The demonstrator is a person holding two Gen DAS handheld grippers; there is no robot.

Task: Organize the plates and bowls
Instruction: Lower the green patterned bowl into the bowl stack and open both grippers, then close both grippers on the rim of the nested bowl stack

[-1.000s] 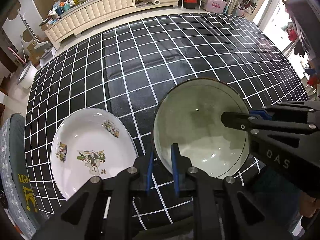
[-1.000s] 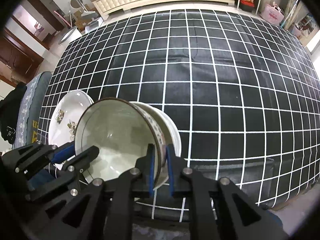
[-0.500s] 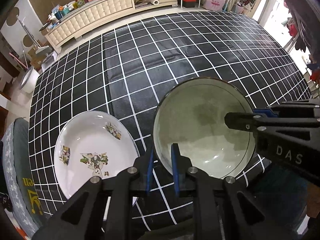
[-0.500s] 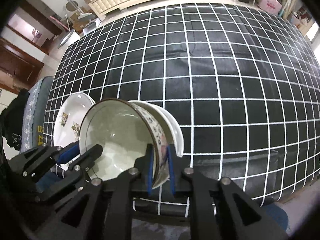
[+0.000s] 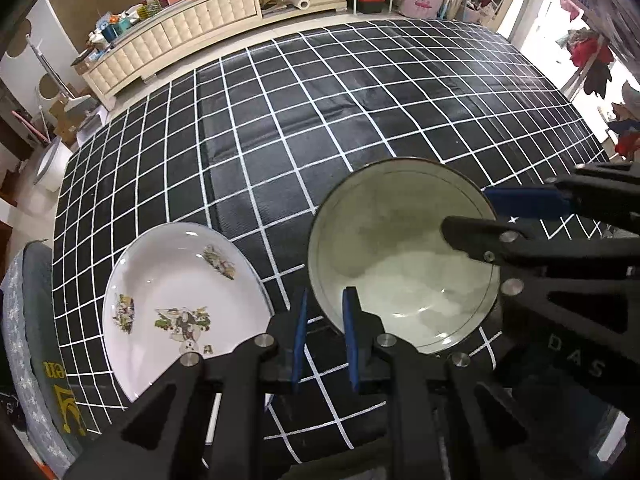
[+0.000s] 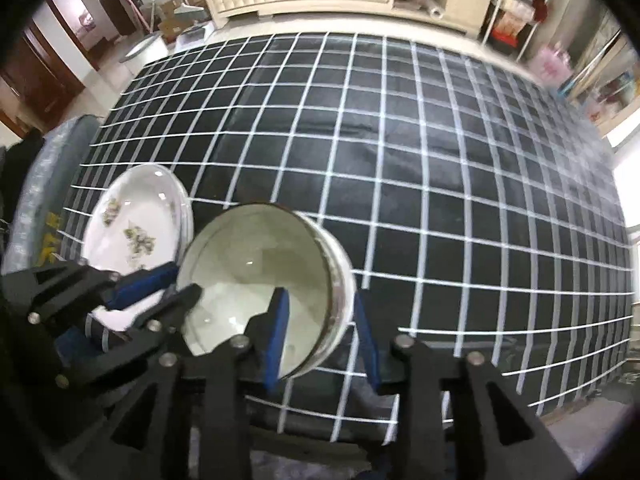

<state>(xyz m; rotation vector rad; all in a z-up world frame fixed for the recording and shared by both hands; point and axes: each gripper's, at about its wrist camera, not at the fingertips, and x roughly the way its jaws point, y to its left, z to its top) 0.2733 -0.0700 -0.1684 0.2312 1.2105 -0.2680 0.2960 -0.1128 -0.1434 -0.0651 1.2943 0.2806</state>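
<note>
A pale green bowl (image 5: pixel 400 256) with a dark rim sits nested in a white bowl (image 6: pixel 344 300) on the black grid tablecloth (image 5: pixel 304 120). My left gripper (image 5: pixel 323 332) is shut on the bowl's left rim. My right gripper (image 6: pixel 320 332) is open, its jaws apart on either side of the bowl's right rim; it also shows in the left wrist view (image 5: pixel 492 216). A white plate (image 5: pixel 180 304) with cartoon prints lies to the left, also seen in the right wrist view (image 6: pixel 132 224).
The table's near edge (image 6: pixel 320 436) runs just below the bowls. A grey chair cushion (image 5: pixel 28 340) stands at the left. A cream sideboard (image 5: pixel 180 36) with clutter stands beyond the far edge.
My right gripper has opened and let go of the bowl's rim. The bowl has dropped from tilted to level in the white bowl. My left gripper keeps its hold.
</note>
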